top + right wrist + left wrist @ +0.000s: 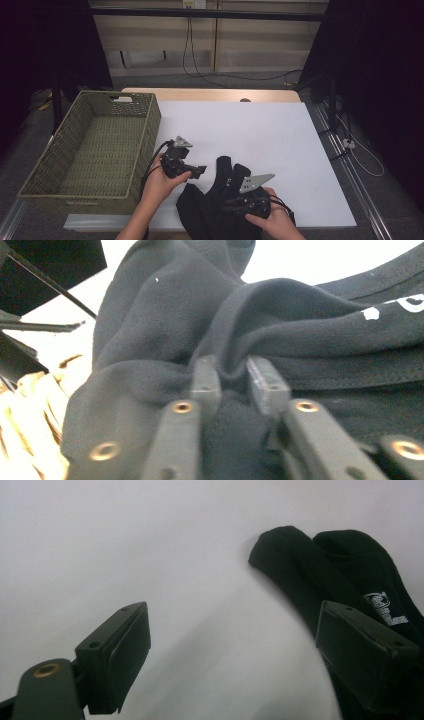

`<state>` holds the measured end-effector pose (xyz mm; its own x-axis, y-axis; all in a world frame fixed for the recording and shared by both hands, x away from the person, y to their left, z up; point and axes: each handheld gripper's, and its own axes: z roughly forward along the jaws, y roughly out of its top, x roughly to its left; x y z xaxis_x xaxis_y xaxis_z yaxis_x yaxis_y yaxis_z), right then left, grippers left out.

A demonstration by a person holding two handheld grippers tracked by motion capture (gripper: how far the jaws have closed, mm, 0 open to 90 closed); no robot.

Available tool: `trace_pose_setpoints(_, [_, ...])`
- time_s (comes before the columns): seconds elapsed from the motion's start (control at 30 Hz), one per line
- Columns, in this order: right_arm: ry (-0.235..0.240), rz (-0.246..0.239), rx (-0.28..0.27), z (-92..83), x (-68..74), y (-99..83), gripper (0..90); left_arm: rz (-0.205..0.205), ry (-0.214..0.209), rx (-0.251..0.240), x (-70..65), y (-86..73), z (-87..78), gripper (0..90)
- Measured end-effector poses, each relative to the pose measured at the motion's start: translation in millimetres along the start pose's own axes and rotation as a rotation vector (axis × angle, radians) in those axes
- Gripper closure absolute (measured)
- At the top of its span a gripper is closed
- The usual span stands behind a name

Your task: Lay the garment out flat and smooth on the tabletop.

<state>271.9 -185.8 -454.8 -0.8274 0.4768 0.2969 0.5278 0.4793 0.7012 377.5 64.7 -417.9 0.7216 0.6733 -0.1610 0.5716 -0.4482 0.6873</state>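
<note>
the white table top (240, 125) takes up most of the high view, with a strip of bare wood along its far edge. on its left side stands a green woven basket (150, 125), rectangular, its near right corner just beside the person's left hand. next in size is the black garment (207, 207), a soft dark piece of clothing with a small white print on it, lying bunched at the near edge of the table top between the two hands, part of it hanging toward the person; two rounded ends of it point away across the white surface. in the left gripper view those two rounded ends (320, 565) lie flat on the white surface, the white print beside the right-hand jaw. the left gripper (187, 167) is held just left of the garment, its jaws spread wide with nothing between them, the cloth only near one jaw. the right gripper (240, 202) sits on the near part of the garment; in the right gripper view its jaws are clenched on a raised fold of the black cloth (235, 365), the fabric pinched between the two pads (207, 382) and bulging up above them.
</note>
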Motion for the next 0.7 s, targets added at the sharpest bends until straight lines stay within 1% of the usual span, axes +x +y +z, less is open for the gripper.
trace_pose_setpoints(0.03, [0.000,0.000,0.000,0.0,0.0,0.0,71.6,0.000,0.000,0.000,0.0,0.0,0.0,14.6])
trace_pose_setpoints(0.07, [-0.003,0.022,-0.029,-3.6,-3.8,0.7,61.2,0.007,-0.004,0.012,-1.3,1.7,4.3,14.6])
trace_pose_setpoints(0.1, [-0.003,0.022,-0.029,-3.6,-3.8,0.7,61.2,0.007,-0.004,0.012,-1.3,1.7,4.3,14.6])
trace_pose_setpoints(0.17, [-0.049,0.032,-0.065,-12.4,-10.1,4.4,55.3,0.004,-0.016,0.013,-1.8,3.2,7.8,14.7])
trace_pose_setpoints(0.2, [-0.092,0.062,-0.117,-23.2,-19.3,8.1,53.7,0.006,-0.012,0.014,-1.7,4.0,9.3,14.5])
trace_pose_setpoints(0.23, [-0.092,0.062,-0.117,-23.2,-19.3,8.1,53.7,0.002,-0.017,0.015,-1.5,4.6,10.9,14.5])
trace_pose_setpoints(0.27, [-0.123,0.072,-0.141,-28.5,-24.3,9.5,53.9,0.004,-0.017,0.018,-0.9,5.2,12.4,14.4])
trace_pose_setpoints(0.33, [-0.163,0.103,-0.179,-36.4,-35.8,11.1,53.9,-0.001,-0.022,0.018,-0.3,5.8,16.8,14.3])
trace_pose_setpoints(0.37, [-0.206,0.112,-0.189,-39.2,-42.7,11.7,54.7,-0.004,-0.022,0.018,-0.2,5.9,18.4,14.3])
trace_pose_setpoints(0.4, [-0.253,0.129,-0.185,-40.1,-52.1,12.2,54.9,-0.004,-0.024,0.027,1.1,6.7,21.8,14.3])
trace_pose_setpoints(0.43, [-0.253,0.129,-0.185,-40.1,-52.1,12.2,54.9,-0.004,-0.024,0.027,1.1,6.7,21.8,14.3])
trace_pose_setpoints(0.47, [-0.287,0.134,-0.179,-39.3,-57.4,12.3,54.9,-0.011,-0.022,0.023,1.2,7.2,24.0,14.3])
trace_pose_setpoints(0.5, [-0.305,0.141,-0.176,-37.9,-62.7,12.2,54.9,-0.010,-0.024,0.026,1.9,7.8,26.0,14.3])
trace_pose_setpoints(0.53, [-0.345,0.166,-0.159,-34.4,-72.1,11.6,55.7,-0.009,-0.025,0.028,2.7,9.4,29.9,14.3])
trace_pose_setpoints(0.57, [-0.345,0.166,-0.159,-34.4,-72.1,11.6,55.7,-0.009,-0.025,0.028,2.7,9.4,29.9,14.3])
trace_pose_setpoints(0.6, [-0.368,0.172,-0.137,-31.6,-79.4,11.0,56.4,-0.006,-0.028,0.026,3.0,11.8,33.8,14.4])
trace_pose_setpoints(0.63, [-0.368,0.172,-0.137,-31.6,-79.4,11.0,56.4,-0.006,-0.028,0.026,3.0,11.8,33.8,14.4])
trace_pose_setpoints(0.67, [-0.369,0.195,-0.137,-30.6,-84.6,10.2,56.4,-0.002,-0.034,0.024,3.3,15.2,37.6,14.7])
trace_pose_setpoints(0.7, [-0.369,0.195,-0.137,-30.6,-84.6,10.2,56.4,-0.002,-0.034,0.024,3.3,15.2,37.6,14.8])
